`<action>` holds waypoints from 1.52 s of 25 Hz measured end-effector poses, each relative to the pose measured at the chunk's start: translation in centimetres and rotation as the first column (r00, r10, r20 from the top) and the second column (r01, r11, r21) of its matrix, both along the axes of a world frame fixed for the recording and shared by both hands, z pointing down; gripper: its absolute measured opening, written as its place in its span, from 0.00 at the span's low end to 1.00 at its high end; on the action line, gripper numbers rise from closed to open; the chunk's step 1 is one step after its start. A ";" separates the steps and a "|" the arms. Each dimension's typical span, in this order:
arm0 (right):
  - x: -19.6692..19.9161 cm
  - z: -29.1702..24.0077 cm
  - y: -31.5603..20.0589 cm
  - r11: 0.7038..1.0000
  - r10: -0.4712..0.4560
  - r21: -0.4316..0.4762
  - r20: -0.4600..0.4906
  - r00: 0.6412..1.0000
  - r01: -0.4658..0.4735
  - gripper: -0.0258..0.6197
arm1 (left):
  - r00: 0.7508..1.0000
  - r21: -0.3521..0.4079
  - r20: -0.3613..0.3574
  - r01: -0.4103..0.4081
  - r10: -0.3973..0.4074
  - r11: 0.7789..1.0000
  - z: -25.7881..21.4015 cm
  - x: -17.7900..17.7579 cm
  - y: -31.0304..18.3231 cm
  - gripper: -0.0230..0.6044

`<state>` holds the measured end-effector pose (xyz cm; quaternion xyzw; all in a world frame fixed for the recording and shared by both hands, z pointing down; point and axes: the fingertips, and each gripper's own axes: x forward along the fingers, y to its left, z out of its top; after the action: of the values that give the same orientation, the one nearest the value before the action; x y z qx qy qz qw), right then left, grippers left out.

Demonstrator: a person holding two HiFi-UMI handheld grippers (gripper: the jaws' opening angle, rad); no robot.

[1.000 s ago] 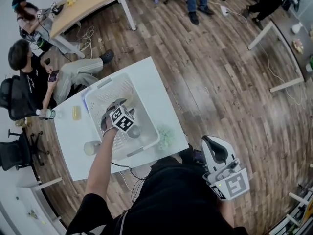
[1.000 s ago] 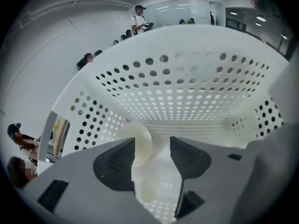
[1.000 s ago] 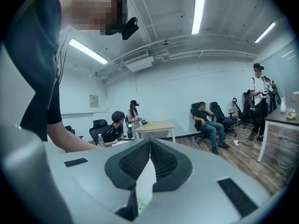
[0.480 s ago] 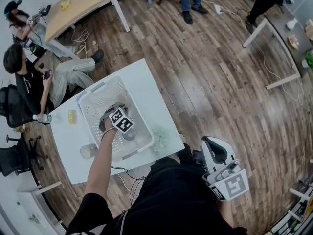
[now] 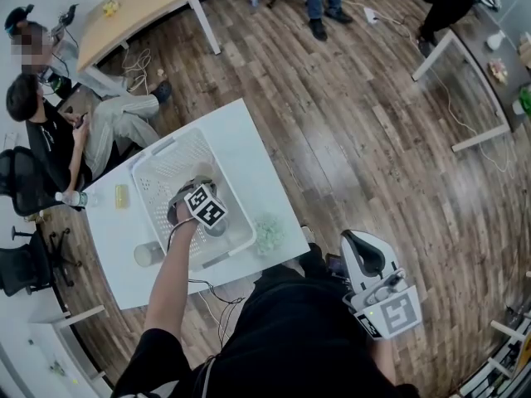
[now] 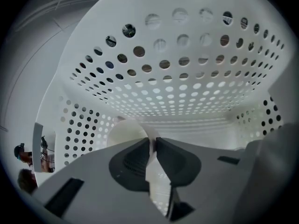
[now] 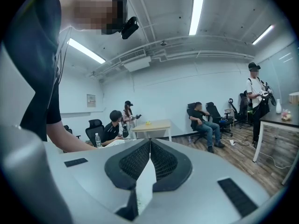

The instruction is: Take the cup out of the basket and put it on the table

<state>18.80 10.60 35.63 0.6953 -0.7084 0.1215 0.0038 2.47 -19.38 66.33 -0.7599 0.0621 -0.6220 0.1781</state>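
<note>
A wood-plank floor (image 5: 348, 139) fills most of the head view. At upper left stands a light wooden desk (image 5: 141, 2). Below it, at the left edge, a seated person in black (image 5: 50, 131) holds a phone (image 5: 80, 119), with a water bottle (image 5: 73, 199) just below and a black office chair (image 5: 25, 264) lower still. A small yellow item (image 5: 122, 196) lies left of centre and a pale green crumpled lump (image 5: 267, 232) near centre. A white-legged desk (image 5: 473, 48) stands at upper right.

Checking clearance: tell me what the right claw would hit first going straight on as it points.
Nothing close. The right claw, shut and empty, points almost level out into the room. The first thing in its line looks to be the wood-topped table far across the room, though depth is hard to judge.
</note>
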 end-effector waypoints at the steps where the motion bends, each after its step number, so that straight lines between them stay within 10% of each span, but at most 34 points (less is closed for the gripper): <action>1: 0.0 0.0 0.0 1.000 -0.005 0.001 0.000 1.000 0.005 0.08 | 1.000 0.004 -0.003 0.002 -0.002 1.000 -0.2 0.0 0.2 0.12; 20: -5.7 -1.1 -3.6 0.950 -0.300 0.100 0.016 0.954 0.297 0.08 | 0.943 0.278 -0.324 0.174 -0.078 0.945 -18.8 -2.8 5.0 0.12; 30: -13.6 -2.3 -7.7 0.830 -0.550 0.133 0.029 0.835 0.542 0.08 | 0.865 0.323 -0.386 0.452 -0.321 0.831 -24.5 -15.0 9.5 0.12; 38: -18.1 -1.6 -9.6 0.760 -0.647 0.115 0.038 0.762 0.639 0.08 | 0.782 0.264 -0.300 0.619 -0.547 0.740 -18.8 -25.4 13.1 0.12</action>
<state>0.71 0.97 33.99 0.4044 -0.9084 0.1052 -0.0144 -22.98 -6.26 47.49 -0.7169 0.4244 -0.5444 0.0978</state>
